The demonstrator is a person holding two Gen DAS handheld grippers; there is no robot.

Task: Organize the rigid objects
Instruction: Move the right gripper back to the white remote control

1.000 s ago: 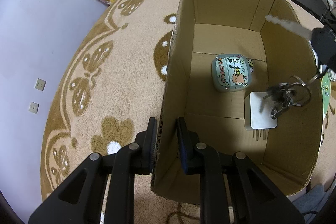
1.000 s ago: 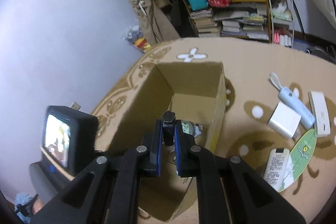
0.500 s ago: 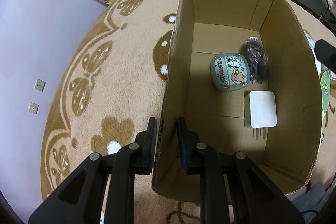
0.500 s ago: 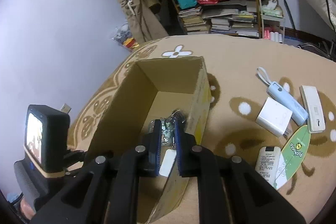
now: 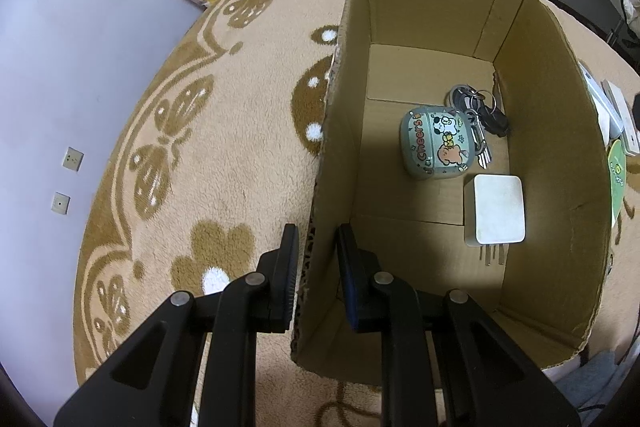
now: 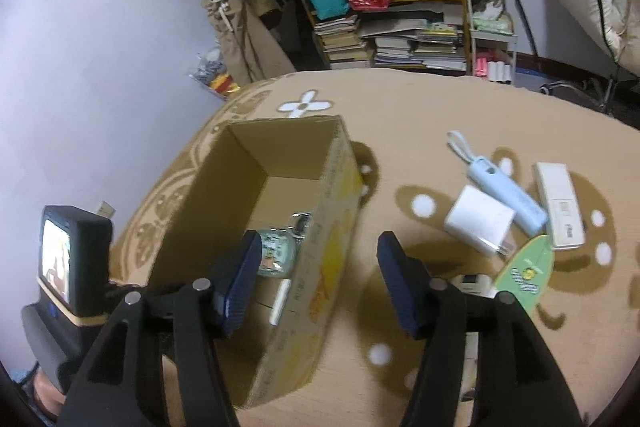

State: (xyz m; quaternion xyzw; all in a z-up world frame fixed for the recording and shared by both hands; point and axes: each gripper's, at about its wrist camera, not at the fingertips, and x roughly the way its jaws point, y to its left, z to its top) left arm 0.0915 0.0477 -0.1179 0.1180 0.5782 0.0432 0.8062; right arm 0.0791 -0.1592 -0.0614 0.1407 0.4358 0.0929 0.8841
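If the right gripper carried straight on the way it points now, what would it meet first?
Probably the near side wall of the cardboard box. The right gripper has its jaws open and that wall's top edge runs between them. Depth is hard to judge, so it might pass over it.

Tan fleece rug with brown flower and butterfly patterns
An open brown cardboard box sits on it; beside lie a white square charger, pale blue stick-shaped device, white remote and green leaf-shaped card

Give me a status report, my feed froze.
Left gripper clamped on box wall. Right gripper open, empty. Keys lie in box beside earbud case. Nothing in the way.
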